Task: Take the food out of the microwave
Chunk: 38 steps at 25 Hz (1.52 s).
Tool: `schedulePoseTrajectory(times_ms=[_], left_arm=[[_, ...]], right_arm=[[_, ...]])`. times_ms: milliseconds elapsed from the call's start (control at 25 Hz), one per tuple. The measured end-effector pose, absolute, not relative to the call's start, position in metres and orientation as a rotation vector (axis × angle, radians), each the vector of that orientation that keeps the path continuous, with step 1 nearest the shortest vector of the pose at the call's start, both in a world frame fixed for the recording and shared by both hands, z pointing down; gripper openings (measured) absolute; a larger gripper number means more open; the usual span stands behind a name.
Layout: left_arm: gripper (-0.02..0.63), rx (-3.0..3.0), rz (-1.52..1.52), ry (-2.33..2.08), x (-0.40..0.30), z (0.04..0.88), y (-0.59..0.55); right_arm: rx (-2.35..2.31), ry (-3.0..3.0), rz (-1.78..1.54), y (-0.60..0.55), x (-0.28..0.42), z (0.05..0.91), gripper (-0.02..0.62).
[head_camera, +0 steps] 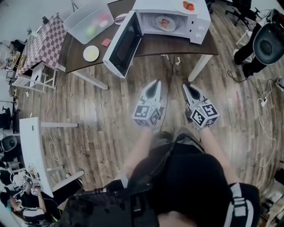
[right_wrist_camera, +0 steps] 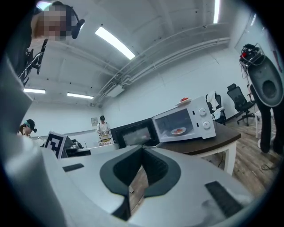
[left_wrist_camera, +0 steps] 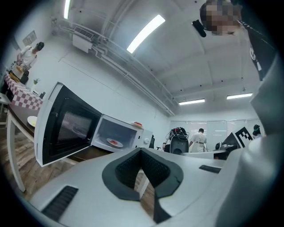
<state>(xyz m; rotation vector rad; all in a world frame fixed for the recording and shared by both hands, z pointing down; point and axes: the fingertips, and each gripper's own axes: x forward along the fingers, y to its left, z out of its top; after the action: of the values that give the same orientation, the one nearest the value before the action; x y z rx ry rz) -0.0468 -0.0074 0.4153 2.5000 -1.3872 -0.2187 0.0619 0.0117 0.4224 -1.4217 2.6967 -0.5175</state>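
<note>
The white microwave point(head_camera: 195, 22) stands on a dark brown table point(head_camera: 177, 44), and its door point(head_camera: 120, 44) hangs wide open to the left. Inside lies a white plate of red food point(head_camera: 164, 22), which also shows in the left gripper view point(left_wrist_camera: 114, 142) and the right gripper view point(right_wrist_camera: 178, 131). Another plate with red food point(head_camera: 188, 5) rests on top of the microwave. My left gripper point(head_camera: 156, 83) and right gripper point(head_camera: 187, 87) are held side by side over the wooden floor, short of the table, pointing at the microwave. Both are shut with nothing held.
On the table's left part are a clear plastic bin point(head_camera: 88, 20), a pale plate point(head_camera: 91, 53) and a small pink thing point(head_camera: 106, 42). A checkered table point(head_camera: 42, 42) stands far left, a black office chair point(head_camera: 266, 42) far right. Cables trail over the floor.
</note>
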Motion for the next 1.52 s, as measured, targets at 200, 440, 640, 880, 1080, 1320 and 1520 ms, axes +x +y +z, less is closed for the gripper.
schedulePoseTrajectory(times_ms=[200,440,640,880,1080,1320,1520], left_arm=[[0.002,2.462,-0.197,-1.409,-0.053,0.43,-0.024],[0.002,2.47,-0.174,-1.409,-0.048,0.434,-0.06],[0.002,2.499,-0.162,-1.411,-0.036,0.43,-0.112],[0.002,2.497,-0.149,-1.419,-0.03,0.431,-0.173],[0.002,2.477,-0.136,-1.423,-0.027,0.437,-0.213],[0.002,2.469,-0.102,-1.42,-0.017,0.451,-0.25],[0.002,2.466,-0.083,-1.414,-0.01,0.464,-0.266]], right_arm=[[-1.395,2.711,-0.55,-0.007,0.056,0.433,0.005],[-1.374,2.708,-0.576,-0.045,0.054,0.442,0.005],[-1.38,2.693,-0.565,-0.1,0.061,0.439,0.005],[-1.36,2.714,-0.581,-0.161,0.06,0.442,0.005],[-1.363,2.728,-0.591,-0.201,0.061,0.447,0.005],[-1.409,2.718,-0.636,-0.24,0.07,0.466,0.005],[-1.397,2.731,-0.656,-0.263,0.07,0.479,0.005]])
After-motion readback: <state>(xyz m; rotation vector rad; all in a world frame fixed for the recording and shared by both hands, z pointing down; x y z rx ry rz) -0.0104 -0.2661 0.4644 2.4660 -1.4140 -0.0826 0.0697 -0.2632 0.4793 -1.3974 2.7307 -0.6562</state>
